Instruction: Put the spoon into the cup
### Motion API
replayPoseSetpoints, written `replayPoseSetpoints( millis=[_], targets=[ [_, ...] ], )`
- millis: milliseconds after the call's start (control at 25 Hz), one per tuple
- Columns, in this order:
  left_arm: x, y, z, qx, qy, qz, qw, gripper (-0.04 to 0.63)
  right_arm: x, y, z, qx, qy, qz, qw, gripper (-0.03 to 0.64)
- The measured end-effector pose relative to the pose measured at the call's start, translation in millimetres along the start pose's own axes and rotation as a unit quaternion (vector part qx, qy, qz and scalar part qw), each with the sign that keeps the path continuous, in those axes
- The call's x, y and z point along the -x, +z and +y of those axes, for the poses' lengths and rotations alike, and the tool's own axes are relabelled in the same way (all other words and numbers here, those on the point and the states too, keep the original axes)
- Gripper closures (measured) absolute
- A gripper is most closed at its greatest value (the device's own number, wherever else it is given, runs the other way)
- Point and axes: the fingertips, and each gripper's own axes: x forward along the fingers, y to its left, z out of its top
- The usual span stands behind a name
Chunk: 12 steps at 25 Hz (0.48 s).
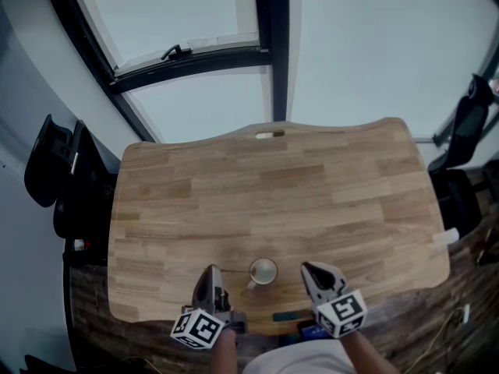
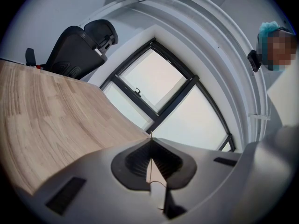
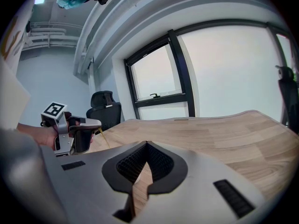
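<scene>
A pale cup [image 1: 263, 272] stands near the front edge of the wooden table [image 1: 273, 193], its handle turned to the front left. My left gripper [image 1: 209, 272] hovers just left of the cup. It is shut on a thin golden spoon [image 3: 104, 137], which pokes out of its tips and slants down; between the jaws the spoon [image 2: 149, 160] shows as a fine edge. My right gripper [image 1: 309, 268] hangs just right of the cup with its tips together and nothing in them. The cup is hidden in both gripper views.
Black office chairs stand left [image 1: 54, 170] and right [image 1: 468, 123] of the table. A dark-framed window [image 1: 269, 53] lies beyond the far edge. A small white piece [image 1: 269, 135] sits at the far rim, and a dark strip [image 1: 292, 315] at the front edge.
</scene>
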Motion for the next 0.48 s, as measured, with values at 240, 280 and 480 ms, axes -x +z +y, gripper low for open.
replayPoseSetpoints(
  millis=[240, 280, 480],
  targets=[
    [-0.5, 0.8, -0.3, 0.011, 0.001, 0.000, 0.9999, 0.594, -4.6, -1.1, 0.1, 0.007, 0.000, -0.012, 1.000, 0.620],
    [-0.7, 1.1, -0.8, 0.014, 0.001, -0.001, 0.9999, 0.594, -5.3, -1.7, 0.7, 0.007, -0.001, -0.011, 1.000, 0.620],
    [-0.6, -0.7, 2.3, 0.004, -0.004, 0.003, 1.0000, 0.594, -7.5, -2.2, 1.1, 0.009, -0.004, -0.011, 1.000, 0.620]
  ],
)
